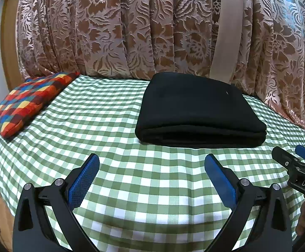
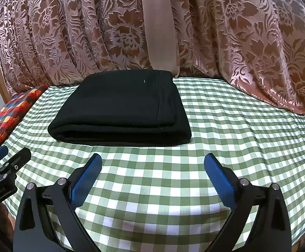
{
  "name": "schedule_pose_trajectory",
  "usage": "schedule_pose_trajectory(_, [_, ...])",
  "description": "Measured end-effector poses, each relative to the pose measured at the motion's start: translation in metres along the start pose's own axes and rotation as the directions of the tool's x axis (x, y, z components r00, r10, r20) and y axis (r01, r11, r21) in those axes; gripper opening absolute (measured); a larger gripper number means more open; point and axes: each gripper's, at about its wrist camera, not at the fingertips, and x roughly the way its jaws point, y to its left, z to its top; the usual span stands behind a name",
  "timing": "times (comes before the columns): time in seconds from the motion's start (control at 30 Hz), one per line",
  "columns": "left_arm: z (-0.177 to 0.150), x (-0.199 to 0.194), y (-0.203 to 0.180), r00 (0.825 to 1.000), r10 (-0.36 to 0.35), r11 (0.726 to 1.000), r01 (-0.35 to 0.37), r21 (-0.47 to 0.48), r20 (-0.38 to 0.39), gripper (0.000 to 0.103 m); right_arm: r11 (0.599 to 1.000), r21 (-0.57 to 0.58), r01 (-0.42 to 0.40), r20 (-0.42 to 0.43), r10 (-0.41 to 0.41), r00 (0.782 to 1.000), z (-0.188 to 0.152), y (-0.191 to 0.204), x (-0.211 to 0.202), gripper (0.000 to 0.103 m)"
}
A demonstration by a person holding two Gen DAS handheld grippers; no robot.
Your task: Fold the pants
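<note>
Checkered tablecloth (image 1: 131, 178) | folded black pants (image 1: 198, 111) beyond spread fingers (image 1: 85, 180), untouched

Your left hand-held gripper (image 1: 152, 164) hangs with its blue-padded jaws spread wide and empty over the green-and-white checked counter (image 1: 110, 126). Ahead of it, apart from the pads, the black pants (image 1: 196, 109) lie folded into a neat stacked rectangle. Left of the pants sits a multicoloured patchwork cushion (image 1: 26, 103); behind them falls a brown floral curtain (image 1: 131, 27). Right of the pants, your right hand-held gripper (image 1: 295, 159) pokes in at the frame's edge.
</note>
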Motion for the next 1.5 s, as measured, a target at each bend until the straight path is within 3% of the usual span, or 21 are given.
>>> schedule_pose_trajectory(1.5, [0.003, -0.013, -0.007, 1.0, 0.007, 1.0, -0.007, 0.01, 0.028, 0.099, 1.0, -0.012, -0.012, 0.026, 0.013, 1.0, -0.002, 0.003, -0.007, 0.1])
